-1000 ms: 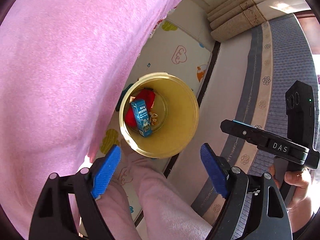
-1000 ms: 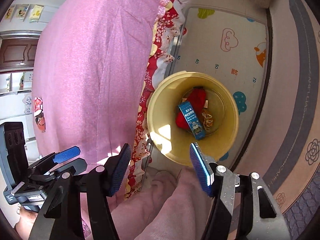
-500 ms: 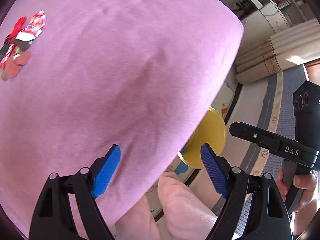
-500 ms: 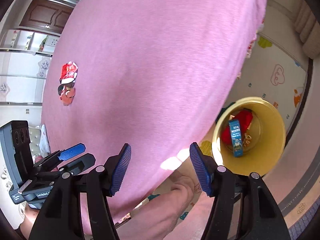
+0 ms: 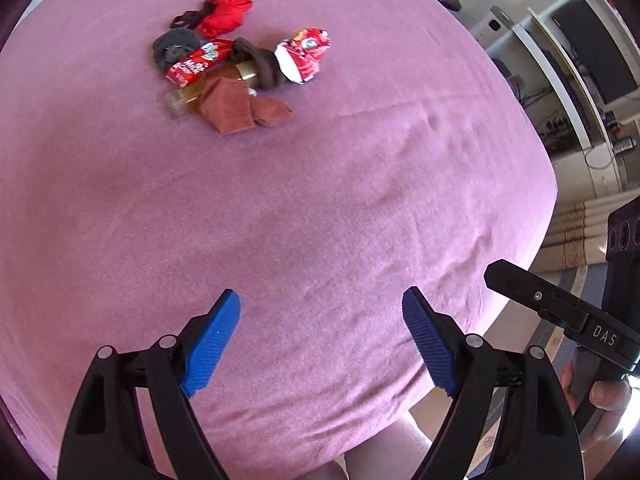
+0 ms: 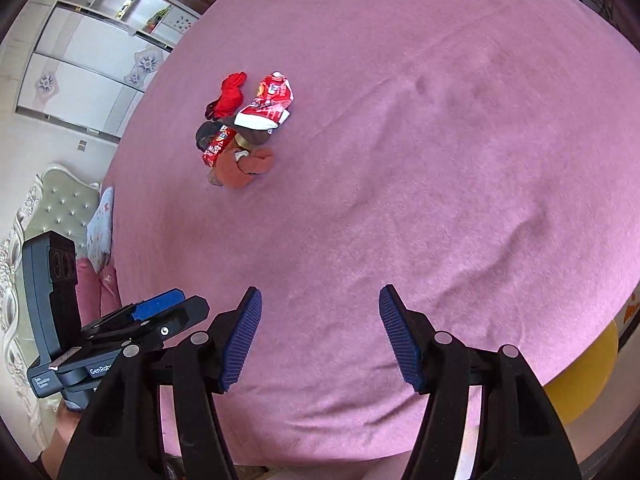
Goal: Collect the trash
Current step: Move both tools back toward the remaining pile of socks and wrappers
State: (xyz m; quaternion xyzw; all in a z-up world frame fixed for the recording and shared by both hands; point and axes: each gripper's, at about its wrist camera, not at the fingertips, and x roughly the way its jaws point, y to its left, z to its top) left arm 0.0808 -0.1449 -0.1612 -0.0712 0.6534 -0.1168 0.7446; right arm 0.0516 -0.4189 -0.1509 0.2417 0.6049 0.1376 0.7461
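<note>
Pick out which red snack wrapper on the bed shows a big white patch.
The crumpled wrapper at the pile's right edge in the left wrist view: a white patch faces up. The other red wrapper, flatter and mid-pile, shows only print.

A home bedroom: a wide bed under a pink blanket [image 6: 400, 160] fills both views, with a tufted pale headboard [image 6: 60, 208] and pillow [image 6: 100, 232] at its end, white wardrobe doors [image 6: 80, 68] behind, and a shelf with cables [image 5: 560, 92] opposite.
</note>
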